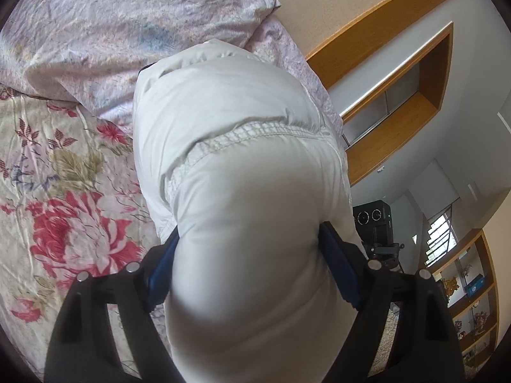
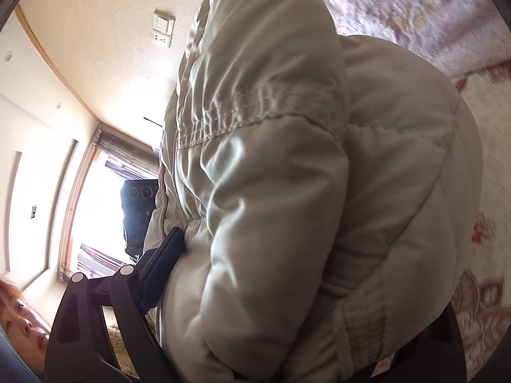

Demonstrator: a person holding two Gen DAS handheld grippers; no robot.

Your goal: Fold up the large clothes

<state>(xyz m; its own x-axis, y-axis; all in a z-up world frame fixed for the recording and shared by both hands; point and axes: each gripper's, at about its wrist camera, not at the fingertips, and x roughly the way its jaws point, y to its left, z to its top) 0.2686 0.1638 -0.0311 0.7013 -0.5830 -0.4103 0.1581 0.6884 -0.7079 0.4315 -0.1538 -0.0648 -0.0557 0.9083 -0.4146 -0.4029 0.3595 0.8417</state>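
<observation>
My left gripper (image 1: pixel 249 255) is clamped on a thick, puffy fold of the white padded jacket (image 1: pixel 230 146); both blue pads (image 1: pixel 335 268) press into the smooth, slightly shiny fabric, which bulges out between the black fingers. A gathered, stitched seam runs across the jacket just beyond the pads, and the rest of the garment stretches away from me onto the bed (image 1: pixel 64 172).

My right gripper (image 2: pixel 287 255) pinches another bulky part of the same jacket (image 2: pixel 287 159). I can see one dark pad (image 2: pixel 163 265) sunk against the quilted, wrinkled cloth; the other finger is buried under the padding. An elastic, ruched cuff (image 2: pixel 361 325) sits low by this gripper, and a puckered seam crosses higher up.

Under the jacket lies a crinkled sheet with big red flowers (image 1: pixel 73 233) and olive leaves. Further back sits a plump pillow (image 1: pixel 127 16) in pale lilac, creased cloth. Past the bed edge are wooden shelves (image 1: pixel 399 121) and a black camera on a stand (image 1: pixel 373 223)
</observation>
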